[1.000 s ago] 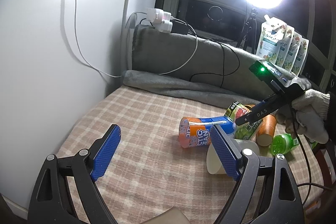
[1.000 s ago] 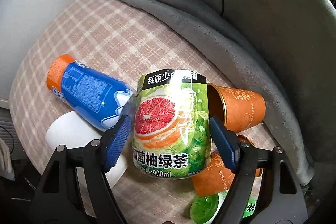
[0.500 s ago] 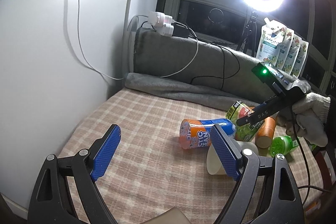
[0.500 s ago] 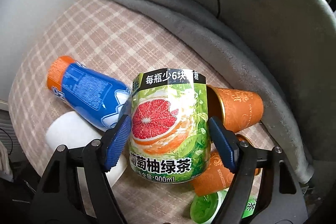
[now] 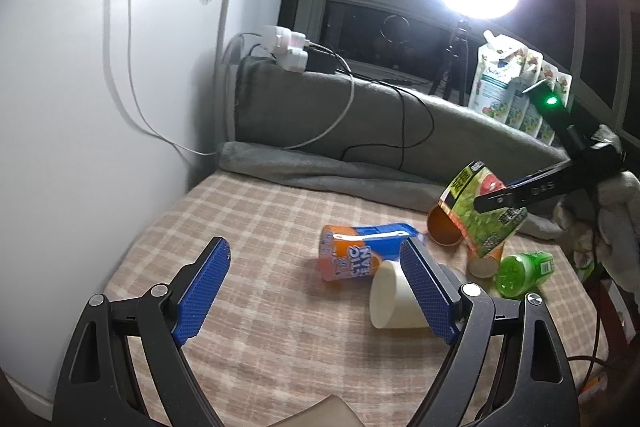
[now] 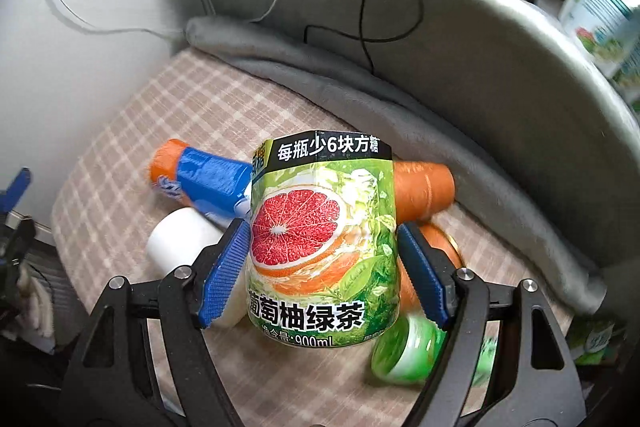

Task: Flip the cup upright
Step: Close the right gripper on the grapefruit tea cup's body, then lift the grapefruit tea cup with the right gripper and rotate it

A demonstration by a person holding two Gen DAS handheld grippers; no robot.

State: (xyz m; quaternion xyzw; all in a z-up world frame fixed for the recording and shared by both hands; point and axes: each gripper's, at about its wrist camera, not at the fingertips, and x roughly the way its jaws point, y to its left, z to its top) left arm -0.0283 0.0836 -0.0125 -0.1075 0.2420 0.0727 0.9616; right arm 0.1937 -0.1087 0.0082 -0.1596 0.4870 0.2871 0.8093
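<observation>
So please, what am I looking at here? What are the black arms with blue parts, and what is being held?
They are two hand-held grippers with blue-padded jaws; a person holds one in each hand. Each picture comes from a camera on one gripper, looking along its jaws. The left gripper is open and holds nothing. The right gripper is closed on a green grapefruit-tea cup, lifted and tilted above the checked cloth. On the cloth lie a white cup, orange cups, a blue and orange bottle and a green bottle.

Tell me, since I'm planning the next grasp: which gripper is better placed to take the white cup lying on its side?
Left. The left gripper is open and empty with the white cup beside its fingertip; the right gripper is shut on the green tea container.
</observation>
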